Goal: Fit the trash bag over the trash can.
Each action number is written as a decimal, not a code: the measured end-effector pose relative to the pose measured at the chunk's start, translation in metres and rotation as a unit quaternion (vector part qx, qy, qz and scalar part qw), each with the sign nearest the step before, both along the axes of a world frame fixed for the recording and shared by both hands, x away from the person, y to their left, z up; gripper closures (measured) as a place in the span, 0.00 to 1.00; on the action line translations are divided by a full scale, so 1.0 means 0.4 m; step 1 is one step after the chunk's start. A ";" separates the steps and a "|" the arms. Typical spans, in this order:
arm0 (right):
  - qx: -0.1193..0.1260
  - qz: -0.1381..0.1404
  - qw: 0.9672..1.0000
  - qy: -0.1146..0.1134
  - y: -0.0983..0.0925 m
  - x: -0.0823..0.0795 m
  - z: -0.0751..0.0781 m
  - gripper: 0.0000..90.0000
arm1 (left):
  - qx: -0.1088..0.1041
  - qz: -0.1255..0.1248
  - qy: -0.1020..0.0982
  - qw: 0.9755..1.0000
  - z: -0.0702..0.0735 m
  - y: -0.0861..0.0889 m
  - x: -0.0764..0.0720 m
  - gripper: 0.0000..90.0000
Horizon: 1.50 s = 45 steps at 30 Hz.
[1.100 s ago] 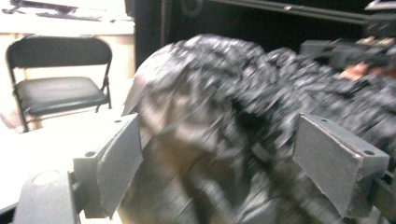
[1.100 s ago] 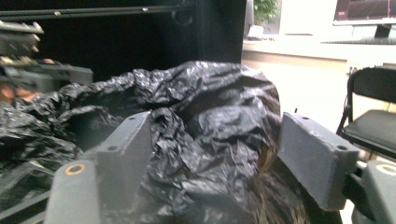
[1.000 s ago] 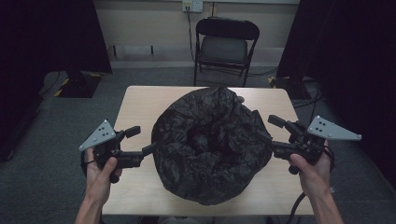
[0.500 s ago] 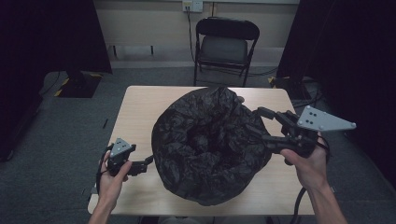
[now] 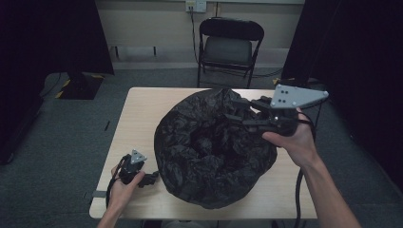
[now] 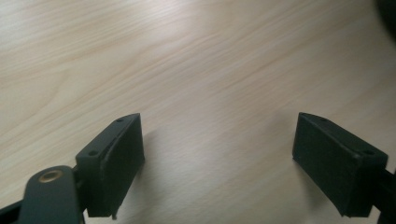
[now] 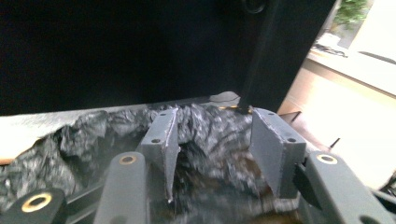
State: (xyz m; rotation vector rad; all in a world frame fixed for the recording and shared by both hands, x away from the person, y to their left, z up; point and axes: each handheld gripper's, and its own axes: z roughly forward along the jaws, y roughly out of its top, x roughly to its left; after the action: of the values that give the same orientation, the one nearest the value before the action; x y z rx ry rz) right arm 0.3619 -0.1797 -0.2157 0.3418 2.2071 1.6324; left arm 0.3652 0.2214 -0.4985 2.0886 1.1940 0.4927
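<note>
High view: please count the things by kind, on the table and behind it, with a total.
Black plastic bag: 1
Handheld grippers: 2, the left gripper and the right gripper
Folding chair: 1
Table: 1
Total: 5

Light wood table (image 5: 138,118) at centre on grey carpet floor (image 5: 57,137). Black folding chair (image 5: 227,45) beyond far edge. Beige far wall (image 5: 152,21) with outlet (image 5: 196,5), cable hanging down. Black curtains (image 5: 47,38) left and right. Dim room light.
</note>
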 end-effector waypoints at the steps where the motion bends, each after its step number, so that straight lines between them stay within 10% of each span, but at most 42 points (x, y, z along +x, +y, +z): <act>1: -0.004 0.004 1.000 -0.001 0.013 0.006 0.006 0.60 | -0.001 0.003 -0.003 1.000 -0.002 0.001 0.001 0.15; 9: -0.095 0.056 0.993 0.029 0.144 0.072 -0.002 0.75 | -0.007 0.003 -0.011 1.000 -0.008 0.002 0.006 0.12; 16: -0.194 0.097 0.971 0.103 0.231 0.119 -0.081 0.69 | -0.008 0.007 -0.012 1.000 -0.009 0.008 0.008 0.11; 29: -0.262 0.107 0.948 0.148 0.279 0.158 -0.158 0.56 | -0.007 0.011 -0.012 1.000 -0.009 0.014 0.007 0.11; 32: -0.304 0.108 0.932 0.163 0.296 0.161 -0.191 0.52 | -0.006 0.010 -0.011 1.000 -0.008 0.015 0.007 0.11; 33: -0.333 0.103 0.921 0.173 0.307 0.159 -0.211 0.51 | -0.006 0.011 -0.011 1.000 -0.008 0.014 0.007 0.11; 37: -0.339 0.096 0.919 0.175 0.311 0.160 -0.214 0.46 | -0.006 0.011 -0.011 1.000 -0.008 0.014 0.007 0.11; 41: -0.387 0.098 0.899 0.182 0.317 0.160 -0.242 0.42 | -0.005 0.011 -0.011 1.000 -0.008 0.015 0.007 0.11; 45: -0.388 0.099 0.896 0.189 0.318 0.160 -0.242 0.42 | -0.005 0.010 -0.011 1.000 -0.008 0.015 0.006 0.11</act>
State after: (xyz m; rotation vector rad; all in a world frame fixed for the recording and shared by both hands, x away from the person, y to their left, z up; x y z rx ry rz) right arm 0.4260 -0.0525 -0.3126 0.2142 3.0471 0.6595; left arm 0.3678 0.2273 -0.5018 2.0590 1.2039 0.5169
